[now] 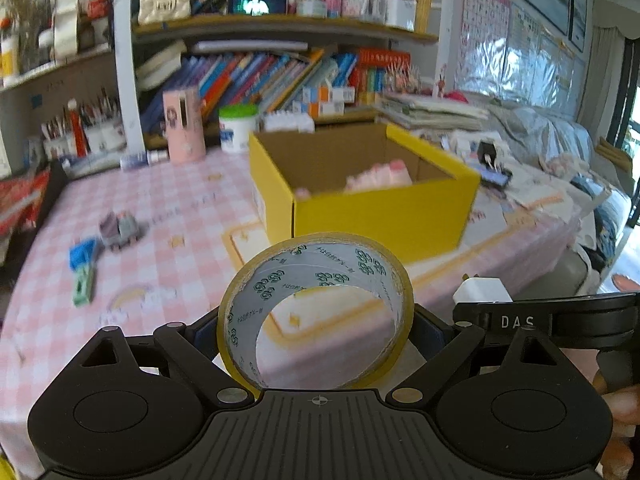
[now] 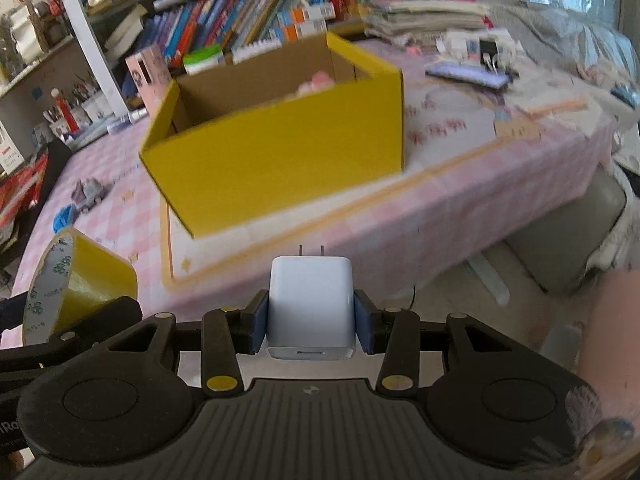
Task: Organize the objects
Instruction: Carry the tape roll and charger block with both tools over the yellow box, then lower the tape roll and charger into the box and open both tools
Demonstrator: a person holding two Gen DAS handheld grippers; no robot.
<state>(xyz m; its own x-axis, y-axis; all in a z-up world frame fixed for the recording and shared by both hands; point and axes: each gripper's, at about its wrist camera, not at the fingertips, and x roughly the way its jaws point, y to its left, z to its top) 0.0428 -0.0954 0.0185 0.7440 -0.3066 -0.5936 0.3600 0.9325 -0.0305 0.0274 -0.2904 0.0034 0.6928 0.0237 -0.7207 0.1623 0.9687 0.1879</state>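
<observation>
The left gripper (image 1: 316, 330) clamps a tape roll (image 1: 316, 312) by its outer rim, its hole facing the camera. The right gripper (image 2: 311, 322) pinches a white charger (image 2: 310, 308) between its blue pads (image 2: 258, 326), prongs pointing forward. Both are held in the air at the near table edge. Beyond them on the pink checked tablecloth (image 1: 168, 216) stands an open yellow box (image 2: 280, 148) — something pink lies inside. Further left lie a grey toy truck (image 1: 120, 230) and a blue-green item (image 1: 84, 272) — blurred.
</observation>
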